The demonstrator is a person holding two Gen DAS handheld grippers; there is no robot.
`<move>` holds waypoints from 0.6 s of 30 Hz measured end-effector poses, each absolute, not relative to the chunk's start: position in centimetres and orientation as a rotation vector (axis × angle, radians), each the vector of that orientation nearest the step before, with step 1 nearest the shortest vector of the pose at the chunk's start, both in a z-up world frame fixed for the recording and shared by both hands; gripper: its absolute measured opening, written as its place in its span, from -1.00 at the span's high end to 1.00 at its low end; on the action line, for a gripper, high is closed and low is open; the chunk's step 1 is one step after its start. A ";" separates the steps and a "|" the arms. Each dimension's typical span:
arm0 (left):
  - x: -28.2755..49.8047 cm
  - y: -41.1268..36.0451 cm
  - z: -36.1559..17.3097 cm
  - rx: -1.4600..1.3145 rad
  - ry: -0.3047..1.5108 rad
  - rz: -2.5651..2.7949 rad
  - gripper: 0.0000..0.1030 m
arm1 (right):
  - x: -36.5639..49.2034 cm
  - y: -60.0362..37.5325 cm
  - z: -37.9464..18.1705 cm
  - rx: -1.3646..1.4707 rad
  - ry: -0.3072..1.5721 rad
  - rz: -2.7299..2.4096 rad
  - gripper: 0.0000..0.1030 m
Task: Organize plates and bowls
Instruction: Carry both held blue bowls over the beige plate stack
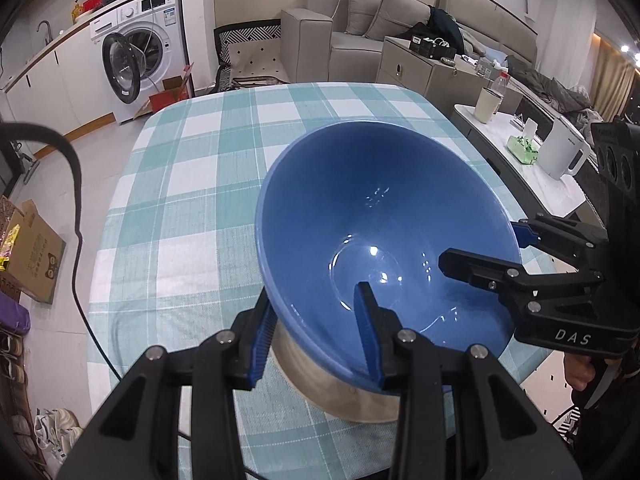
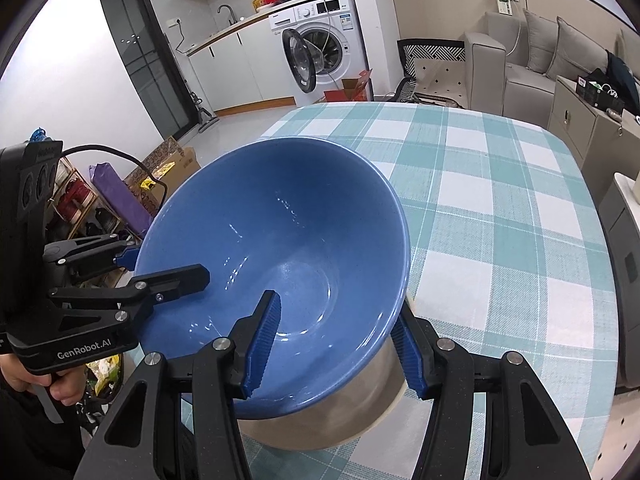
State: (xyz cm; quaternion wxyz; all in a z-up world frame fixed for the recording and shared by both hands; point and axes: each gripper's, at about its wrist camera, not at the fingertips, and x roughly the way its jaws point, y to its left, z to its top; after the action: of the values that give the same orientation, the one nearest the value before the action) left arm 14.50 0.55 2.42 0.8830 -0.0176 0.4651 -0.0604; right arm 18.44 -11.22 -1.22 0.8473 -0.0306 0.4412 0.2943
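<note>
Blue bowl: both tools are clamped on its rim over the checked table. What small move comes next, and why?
Probably lower it gently, keeping it level. The blue bowl is held by the left tool and the right tool on opposite sides of its rim, and its grey base sits close above the tablecloth. Whether it already touches the cloth is unclear.

Checked-cloth table [image 1: 192,184], steel bowl [image 1: 320,384] on it

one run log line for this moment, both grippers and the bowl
left gripper: shut on blue bowl rim | right gripper: shut on opposite rim | bowl: tilted over checked tablecloth
</note>
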 end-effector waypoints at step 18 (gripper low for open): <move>14.5 0.6 0.6 -0.057 1.017 -0.145 0.28 | 18.6 -11.3 -2.4 -0.067 0.955 0.612 -0.10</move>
State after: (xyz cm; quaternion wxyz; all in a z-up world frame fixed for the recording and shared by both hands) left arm 14.48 0.55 0.62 0.8706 -0.0271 0.4862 -0.0693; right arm 18.62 -11.26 -2.38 0.8428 -0.0315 0.4523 0.2899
